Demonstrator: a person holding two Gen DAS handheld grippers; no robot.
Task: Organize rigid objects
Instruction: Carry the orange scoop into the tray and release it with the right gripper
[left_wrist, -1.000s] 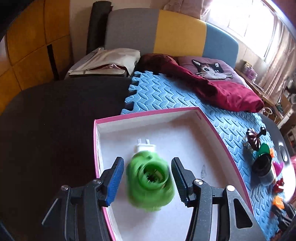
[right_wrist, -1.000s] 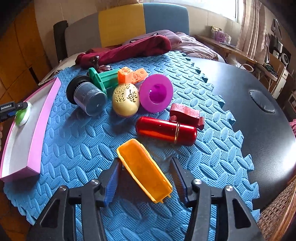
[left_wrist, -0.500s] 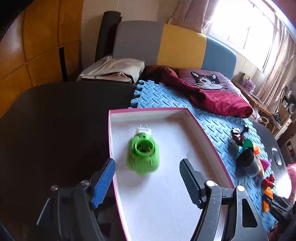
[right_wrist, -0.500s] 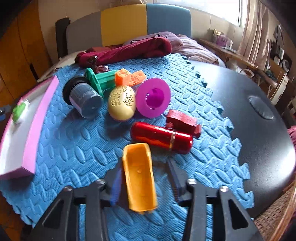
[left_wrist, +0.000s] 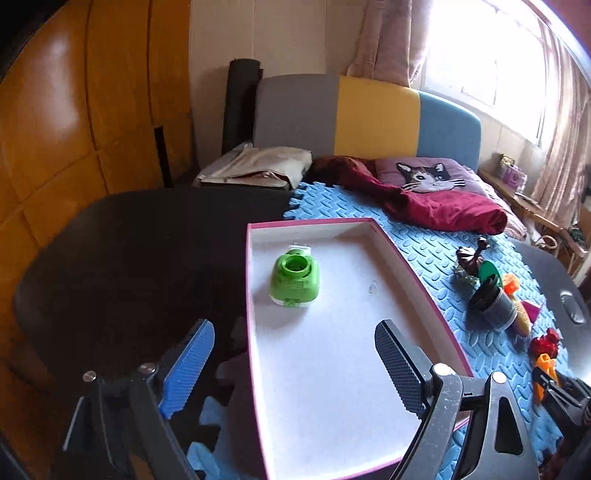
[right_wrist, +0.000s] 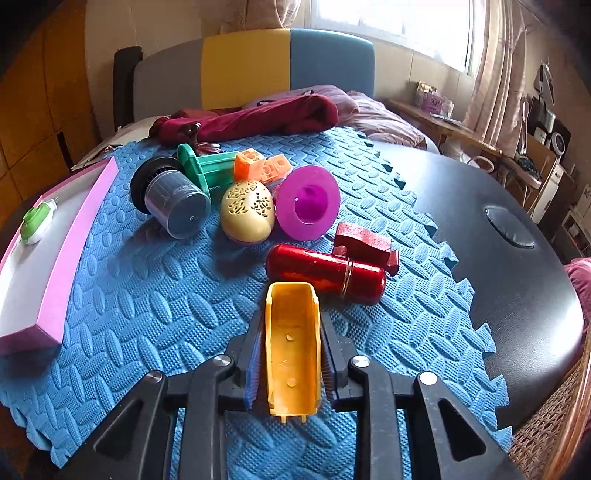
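Orange trough (right_wrist: 291, 347) clamped lengthwise in right gripper (right_wrist: 290, 354), on blue mat (right_wrist: 147, 295). Pink-rimmed box (right_wrist: 62, 258) located far left of it. Left gripper (left_wrist: 295, 365) empty, jaws opening, poised over box.

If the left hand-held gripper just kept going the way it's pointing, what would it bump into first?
Probably the white floor of the pink-edged tray: the left hand-held gripper, jaws opening and empty, points down into it. The green plug-in device lies farther along; depth is unclear.

Glossy red metal cylinder (right_wrist: 325, 272), embossed foam mat (right_wrist: 166, 295)
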